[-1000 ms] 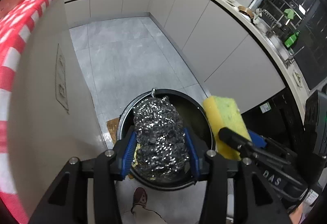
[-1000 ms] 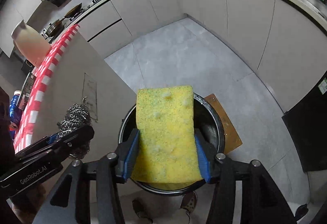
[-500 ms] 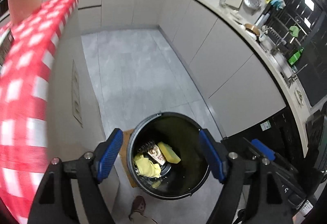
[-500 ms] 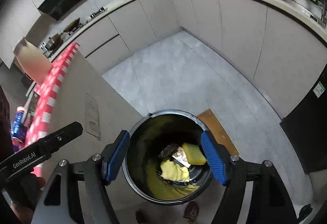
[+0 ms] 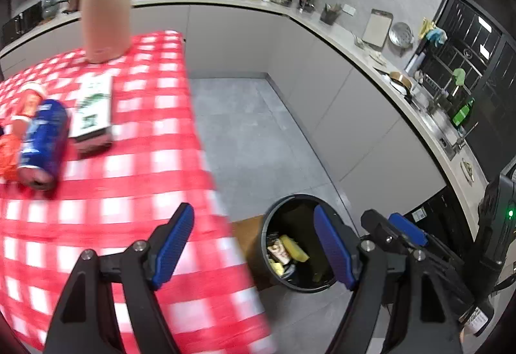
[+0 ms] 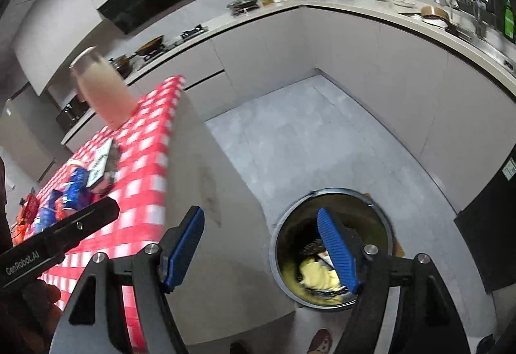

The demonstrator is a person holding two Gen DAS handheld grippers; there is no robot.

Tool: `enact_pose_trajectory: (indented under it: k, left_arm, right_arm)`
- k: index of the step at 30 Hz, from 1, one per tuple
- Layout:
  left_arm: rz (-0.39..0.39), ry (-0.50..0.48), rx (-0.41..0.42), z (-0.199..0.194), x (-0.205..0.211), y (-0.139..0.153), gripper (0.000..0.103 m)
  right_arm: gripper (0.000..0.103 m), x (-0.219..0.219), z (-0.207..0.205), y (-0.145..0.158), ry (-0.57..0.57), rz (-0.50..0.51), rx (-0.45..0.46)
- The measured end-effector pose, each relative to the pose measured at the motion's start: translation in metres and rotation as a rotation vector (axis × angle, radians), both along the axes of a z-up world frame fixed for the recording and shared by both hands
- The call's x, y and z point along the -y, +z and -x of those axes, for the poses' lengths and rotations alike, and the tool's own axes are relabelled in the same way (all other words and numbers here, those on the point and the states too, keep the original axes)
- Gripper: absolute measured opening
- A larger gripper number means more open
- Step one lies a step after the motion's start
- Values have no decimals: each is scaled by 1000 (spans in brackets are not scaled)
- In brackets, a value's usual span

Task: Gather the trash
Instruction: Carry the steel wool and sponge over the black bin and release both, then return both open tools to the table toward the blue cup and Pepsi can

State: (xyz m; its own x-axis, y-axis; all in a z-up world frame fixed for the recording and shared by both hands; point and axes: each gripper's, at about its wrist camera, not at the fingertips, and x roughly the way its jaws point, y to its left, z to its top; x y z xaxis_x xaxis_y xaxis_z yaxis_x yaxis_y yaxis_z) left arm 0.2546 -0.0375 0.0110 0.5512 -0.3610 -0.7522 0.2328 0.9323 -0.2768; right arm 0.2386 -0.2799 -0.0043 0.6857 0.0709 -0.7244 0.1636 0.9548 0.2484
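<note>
The black round trash bin (image 5: 269,244) stands on the floor beside the table; it also shows in the right wrist view (image 6: 383,212). A yellow sponge (image 5: 293,247) and other scraps lie inside it. My left gripper (image 5: 254,244) is open and empty, over the table's right edge. My right gripper (image 6: 261,247) is open and empty, between the table side and the bin. On the red checked tablecloth (image 5: 135,166) lie a blue can (image 5: 43,144), an orange item (image 5: 9,147) and a white and green carton (image 5: 93,105).
A beige pitcher (image 5: 104,8) stands at the table's far end. Grey cabinets and a counter (image 5: 354,41) with kitchenware curve round the room. The grey tiled floor (image 5: 254,134) lies between table and cabinets. The right gripper's body (image 5: 419,244) shows low right in the left wrist view.
Both grippers opened and dropped the steel wool and the sponge into the bin. Both have since swung up and left, bringing the table top into view.
</note>
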Motion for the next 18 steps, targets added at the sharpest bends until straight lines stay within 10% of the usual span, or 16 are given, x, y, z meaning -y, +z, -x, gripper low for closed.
enact_pose_trajectory:
  k: [18]
  left_arm:
    - [-44,197,14,23,-209,-6,78]
  right_arm:
    - [75,-220,-8,11,171,11,48]
